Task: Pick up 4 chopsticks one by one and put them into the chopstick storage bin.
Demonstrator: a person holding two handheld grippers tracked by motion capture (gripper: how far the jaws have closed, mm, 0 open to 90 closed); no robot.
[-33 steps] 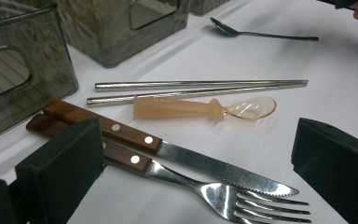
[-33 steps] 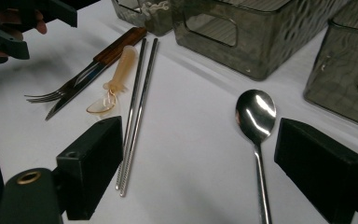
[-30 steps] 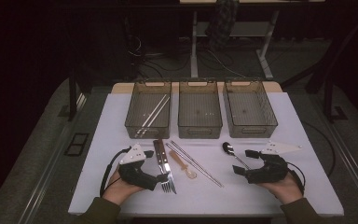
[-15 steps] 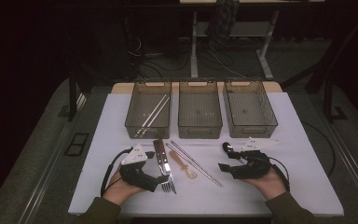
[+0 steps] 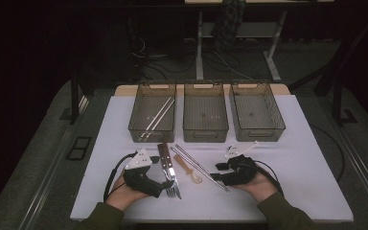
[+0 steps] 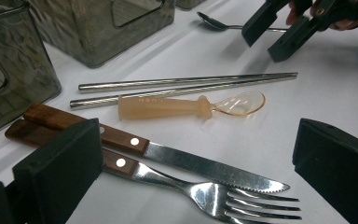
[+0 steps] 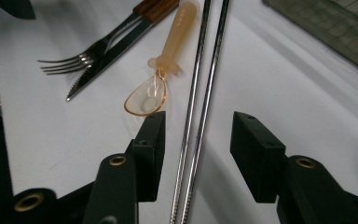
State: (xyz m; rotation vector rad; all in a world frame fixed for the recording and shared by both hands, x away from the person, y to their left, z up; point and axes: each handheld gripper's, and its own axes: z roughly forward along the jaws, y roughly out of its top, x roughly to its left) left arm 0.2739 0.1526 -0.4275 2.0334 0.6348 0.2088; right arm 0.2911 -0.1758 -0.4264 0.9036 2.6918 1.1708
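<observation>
A pair of metal chopsticks (image 5: 199, 167) (image 6: 186, 84) lies slantwise on the white table. My right gripper (image 5: 219, 172) (image 7: 198, 126) is open, with its jaws on either side of the chopsticks' (image 7: 209, 70) near end. An amber plastic spoon (image 5: 188, 171) (image 6: 168, 107) (image 7: 168, 51) lies just left of them. My left gripper (image 5: 165, 184) (image 6: 196, 158) is open low over a wood-handled knife (image 5: 167, 165) (image 6: 205, 165) and fork (image 5: 172, 189) (image 6: 242, 198), holding nothing.
Three smoky plastic bins stand in a row at the back: left (image 5: 139, 127), middle (image 5: 205, 134), right (image 5: 256, 134). The left bin holds another pair of chopsticks (image 5: 157, 117). A metal spoon (image 6: 214, 23) lies beyond my right gripper.
My right gripper has moved left across the table and now straddles the metal chopsticks. The left gripper has stayed where it was.
</observation>
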